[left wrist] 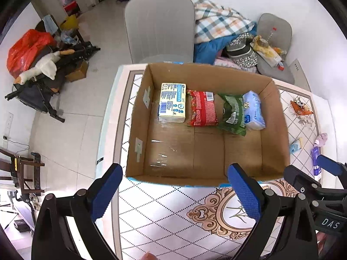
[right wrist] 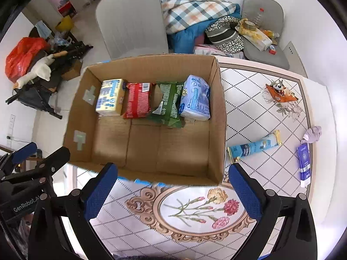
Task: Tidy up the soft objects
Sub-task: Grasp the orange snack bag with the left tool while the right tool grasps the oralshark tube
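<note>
An open cardboard box [left wrist: 275,130] [right wrist: 216,117] stands on the patterned table. At its far wall lie a yellow pack [left wrist: 172,103] [right wrist: 110,97], a red pack [left wrist: 202,108] [right wrist: 137,100], a green pack [left wrist: 233,111] [right wrist: 168,105] and a light blue pack [left wrist: 253,110] [right wrist: 196,97]. On the table right of the box lie a blue tube [right wrist: 253,146], a dark blue tube [right wrist: 304,164], a lilac cloth [right wrist: 312,134] and an orange pouch [right wrist: 280,93]. My left gripper [left wrist: 175,192] and right gripper [right wrist: 173,191] are both open and empty, hovering in front of the box's near wall.
A grey chair [left wrist: 160,26] stands behind the box. A second chair [right wrist: 262,30] with clutter, a plaid blanket [right wrist: 195,6] and bags sit at the back right. A heap with a red bag [left wrist: 26,49] lies on the floor at left. The table edge [left wrist: 108,130] runs left of the box.
</note>
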### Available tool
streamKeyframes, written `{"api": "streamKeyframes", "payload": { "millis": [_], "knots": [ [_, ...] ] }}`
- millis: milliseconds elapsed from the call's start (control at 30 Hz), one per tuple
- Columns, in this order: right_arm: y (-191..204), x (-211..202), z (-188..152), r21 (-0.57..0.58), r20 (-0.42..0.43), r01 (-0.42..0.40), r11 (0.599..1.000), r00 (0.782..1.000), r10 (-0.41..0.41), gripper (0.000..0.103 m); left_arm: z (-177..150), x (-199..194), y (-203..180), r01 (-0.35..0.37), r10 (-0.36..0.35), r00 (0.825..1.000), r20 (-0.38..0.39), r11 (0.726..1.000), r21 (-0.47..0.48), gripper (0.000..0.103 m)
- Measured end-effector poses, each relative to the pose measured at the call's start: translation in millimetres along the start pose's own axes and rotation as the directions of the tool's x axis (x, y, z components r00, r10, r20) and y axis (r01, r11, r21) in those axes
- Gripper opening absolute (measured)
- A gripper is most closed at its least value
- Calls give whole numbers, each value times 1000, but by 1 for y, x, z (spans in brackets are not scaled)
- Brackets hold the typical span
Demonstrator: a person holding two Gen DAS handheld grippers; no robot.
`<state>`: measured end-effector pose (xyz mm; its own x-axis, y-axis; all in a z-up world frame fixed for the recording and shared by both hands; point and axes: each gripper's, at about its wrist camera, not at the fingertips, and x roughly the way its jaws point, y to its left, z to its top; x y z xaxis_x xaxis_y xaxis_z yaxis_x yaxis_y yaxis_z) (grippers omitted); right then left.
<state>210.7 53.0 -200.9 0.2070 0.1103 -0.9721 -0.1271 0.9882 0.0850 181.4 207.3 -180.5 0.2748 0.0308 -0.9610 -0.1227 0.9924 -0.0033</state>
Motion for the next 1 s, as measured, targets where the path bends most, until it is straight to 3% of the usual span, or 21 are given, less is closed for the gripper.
{"api": "streamKeyframes", "payload": {
  "millis": [233,400,467,600,700,733,833,933,1000],
  "knots": [
    [-18,-30,-12,26,31,-85,996,996,84,103,4,-36,-25,20,-21,999,46,1000,14,99],
    [-75,-46,-13,103,44,-109,989,994,105,103,23,-49,-92,25,-40,996,77,982,185,99],
    [-114,-52,-15,149,45,-89,985,995,84,103,31,-48,-132,33,-59,995,84,959,280,99],
    [-202,-54,-23,250,19,-21,968,1000,16,103,42,-29,-222,35,-64,997,45,881,471,99],
    [-271,-44,-29,305,-40,45,951,999,-35,103,42,2,-293,33,-36,999,-7,795,606,99],
    [-297,-36,-31,322,-71,74,944,996,-53,103,40,18,-320,27,-10,1000,-29,751,659,99],
    [-352,-12,-37,348,-134,115,930,988,-71,103,32,66,-369,19,77,993,-94,666,746,99],
    [-402,23,-42,350,-208,153,924,975,-82,103,29,111,-404,51,128,977,-173,642,765,99],
    [-422,45,-43,347,-239,164,923,968,-82,103,35,135,-424,74,134,968,-214,661,747,99]
  ]
}}
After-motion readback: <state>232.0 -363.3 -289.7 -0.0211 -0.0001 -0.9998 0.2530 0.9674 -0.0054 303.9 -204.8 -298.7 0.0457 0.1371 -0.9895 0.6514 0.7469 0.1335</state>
